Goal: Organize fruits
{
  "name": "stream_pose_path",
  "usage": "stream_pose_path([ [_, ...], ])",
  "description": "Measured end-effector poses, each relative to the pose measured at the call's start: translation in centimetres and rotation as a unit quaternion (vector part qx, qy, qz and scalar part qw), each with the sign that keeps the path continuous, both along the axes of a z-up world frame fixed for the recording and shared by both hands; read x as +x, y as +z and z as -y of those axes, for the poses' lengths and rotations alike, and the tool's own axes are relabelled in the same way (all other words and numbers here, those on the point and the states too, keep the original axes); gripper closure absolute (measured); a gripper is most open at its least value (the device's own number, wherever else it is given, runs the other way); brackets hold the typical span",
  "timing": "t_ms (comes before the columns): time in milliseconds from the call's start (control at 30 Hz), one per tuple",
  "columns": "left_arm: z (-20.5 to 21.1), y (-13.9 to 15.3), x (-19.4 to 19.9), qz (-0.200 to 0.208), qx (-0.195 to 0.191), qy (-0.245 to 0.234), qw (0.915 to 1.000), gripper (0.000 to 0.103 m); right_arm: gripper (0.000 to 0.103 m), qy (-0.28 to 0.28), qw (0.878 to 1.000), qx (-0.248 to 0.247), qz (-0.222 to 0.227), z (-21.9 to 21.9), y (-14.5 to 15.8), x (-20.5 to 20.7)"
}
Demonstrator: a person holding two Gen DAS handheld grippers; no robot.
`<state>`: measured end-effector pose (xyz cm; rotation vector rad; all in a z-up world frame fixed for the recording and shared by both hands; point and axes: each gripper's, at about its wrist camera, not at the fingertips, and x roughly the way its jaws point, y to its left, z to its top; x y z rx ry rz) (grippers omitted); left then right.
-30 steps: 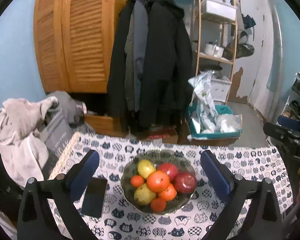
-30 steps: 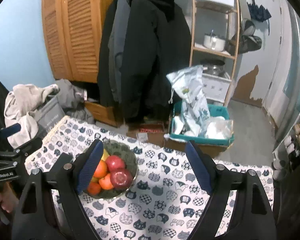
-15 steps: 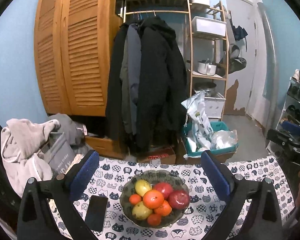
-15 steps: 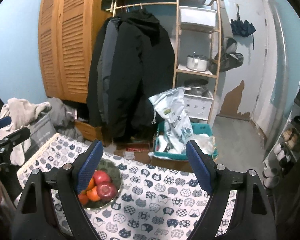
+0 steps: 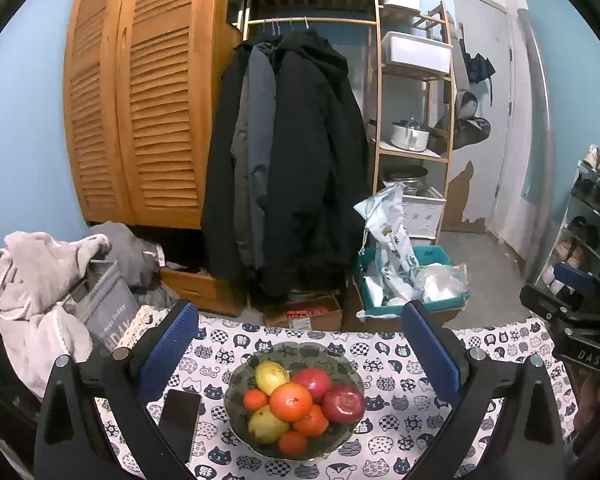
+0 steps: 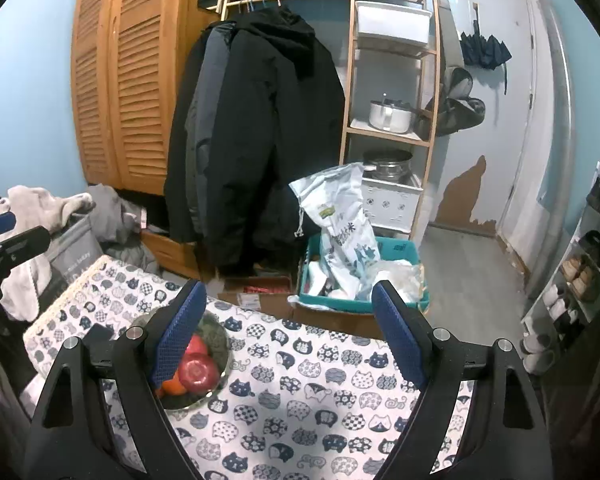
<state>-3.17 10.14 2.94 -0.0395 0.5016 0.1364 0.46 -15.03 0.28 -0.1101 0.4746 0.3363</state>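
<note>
A glass bowl (image 5: 352, 376) full of fruit sits low in the middle of the left wrist view, on a table (image 5: 384, 348) with a cat cloth. In it are a red apple (image 5: 343, 403), a big orange (image 5: 291, 401) and a yellow pear (image 5: 271, 376). A black phone (image 5: 179, 412) lies just left of the bowl. The left claw (image 5: 300, 356) is wide open and holds nothing. The right claw (image 6: 288, 344) is wide open too, empty, with the bowl at its lower left.
</note>
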Motion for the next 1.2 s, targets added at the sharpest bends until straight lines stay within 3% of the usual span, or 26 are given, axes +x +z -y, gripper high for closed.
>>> stream_pose_path([
  [1200, -0.11, -0.15, 0.21, -0.016, 0.006, 0.014, 0.9997, 0.001, 0.019, 0.001, 1.0, -0.004, 0.0, -0.24, -0.38, 0.08],
])
